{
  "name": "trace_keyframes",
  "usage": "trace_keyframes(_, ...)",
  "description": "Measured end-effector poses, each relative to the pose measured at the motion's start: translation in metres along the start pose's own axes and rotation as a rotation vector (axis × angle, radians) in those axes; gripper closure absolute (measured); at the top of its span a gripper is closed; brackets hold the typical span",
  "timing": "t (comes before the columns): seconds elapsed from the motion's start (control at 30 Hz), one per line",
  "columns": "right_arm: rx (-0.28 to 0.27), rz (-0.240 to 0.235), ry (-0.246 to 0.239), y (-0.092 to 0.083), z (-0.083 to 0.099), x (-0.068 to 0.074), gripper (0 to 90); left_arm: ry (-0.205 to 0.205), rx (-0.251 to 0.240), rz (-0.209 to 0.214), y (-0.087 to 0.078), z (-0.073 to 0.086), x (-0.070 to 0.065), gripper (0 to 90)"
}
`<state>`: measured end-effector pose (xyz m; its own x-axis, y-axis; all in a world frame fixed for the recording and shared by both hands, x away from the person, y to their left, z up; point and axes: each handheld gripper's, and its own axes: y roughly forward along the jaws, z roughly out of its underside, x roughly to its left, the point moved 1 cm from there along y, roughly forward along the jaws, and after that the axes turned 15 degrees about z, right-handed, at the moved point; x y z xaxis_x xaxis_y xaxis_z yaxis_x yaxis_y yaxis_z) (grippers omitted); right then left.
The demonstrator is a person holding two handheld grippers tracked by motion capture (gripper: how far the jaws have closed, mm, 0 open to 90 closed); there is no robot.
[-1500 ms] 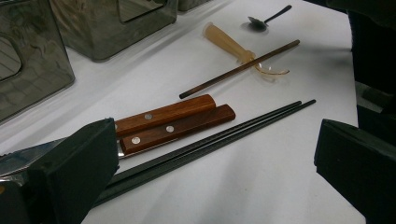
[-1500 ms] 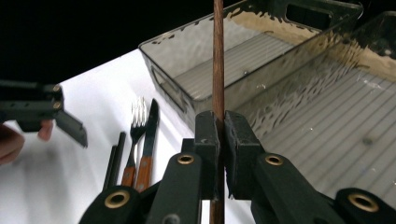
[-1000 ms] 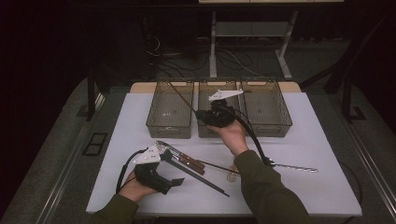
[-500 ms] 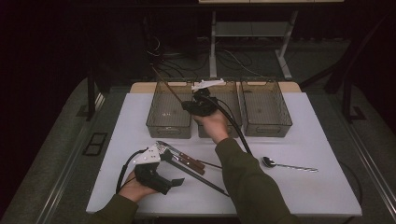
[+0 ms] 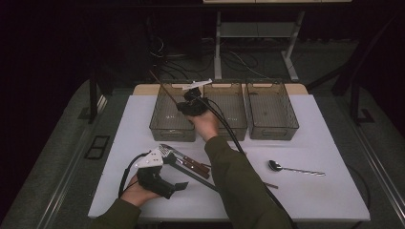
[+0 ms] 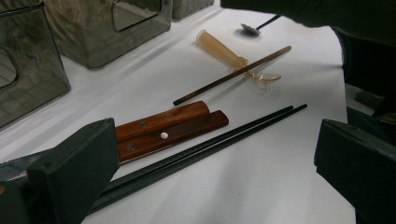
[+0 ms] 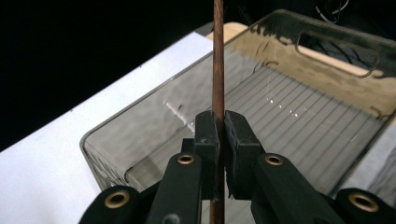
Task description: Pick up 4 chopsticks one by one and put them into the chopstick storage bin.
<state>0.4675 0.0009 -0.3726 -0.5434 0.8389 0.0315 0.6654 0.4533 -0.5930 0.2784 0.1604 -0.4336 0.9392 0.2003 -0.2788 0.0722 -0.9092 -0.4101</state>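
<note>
Right gripper view gives the clearest look: the right hand-held gripper (image 7: 218,133) has its two black jaws pinched tight on a thin brown chopstick (image 7: 218,60), which runs straight up between the pads and sticks out past them. Under it sits the left bin (image 7: 140,116), a smoky see-through tray with a ribbed floor, so the chopstick hangs over that bin rather than lying in it.

From the high view, that same gripper (image 5: 184,106) is up over the left bin (image 5: 165,131), with the chopstick (image 5: 162,90) angling away toward the bin's far left corner. The middle bin (image 5: 239,131) is right beside the left one, and the third bin (image 5: 272,132) is on the other side of that. All three stand in a row on the white table (image 5: 334,191).

The left hand-held gripper (image 5: 179,186) rests on the table well in front of the left bin, jaws standing wide apart with nothing between them. In the left gripper view, just past those jaws (image 6: 215,172), there are two wooden-handled pieces (image 6: 168,128) side by side, a pair of black chopsticks (image 6: 224,140) touching each other, another brown chopstick (image 6: 233,74) lying across an amber plastic spoon (image 6: 224,51), and a metal spoon (image 6: 252,28) farther off.
</note>
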Motion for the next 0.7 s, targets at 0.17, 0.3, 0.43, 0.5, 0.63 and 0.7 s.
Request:
trace_keyframes(0.17, 0.032, 0.015, -0.007, 0.011, 0.004, 0.007, 84.3, -0.001, -0.003, 0.003, 0.000, 0.000, 0.000, 0.0)
trace_keyframes(0.3, 0.061, 0.035, -0.012, 0.016, 0.009, 0.010, 84.3, -0.002, -0.003, 0.002, 0.000, 0.000, 0.000, 0.0)
trace_keyframes(0.43, 0.085, 0.054, -0.019, 0.017, 0.012, 0.014, 84.3, -0.002, -0.003, 0.003, 0.000, 0.000, 0.000, 0.0)
trace_keyframes(0.5, 0.095, 0.065, -0.023, 0.018, 0.013, 0.015, 84.3, -0.001, -0.004, 0.005, 0.000, 0.000, 0.000, 0.0)
trace_keyframes(0.63, 0.114, 0.077, -0.033, 0.018, 0.015, 0.017, 84.2, -0.002, -0.003, 0.005, 0.000, 0.000, 0.000, 0.0)
trace_keyframes(0.7, 0.117, 0.080, -0.037, 0.019, 0.016, 0.017, 83.9, -0.001, -0.002, 0.005, 0.000, 0.000, 0.000, 0.0)
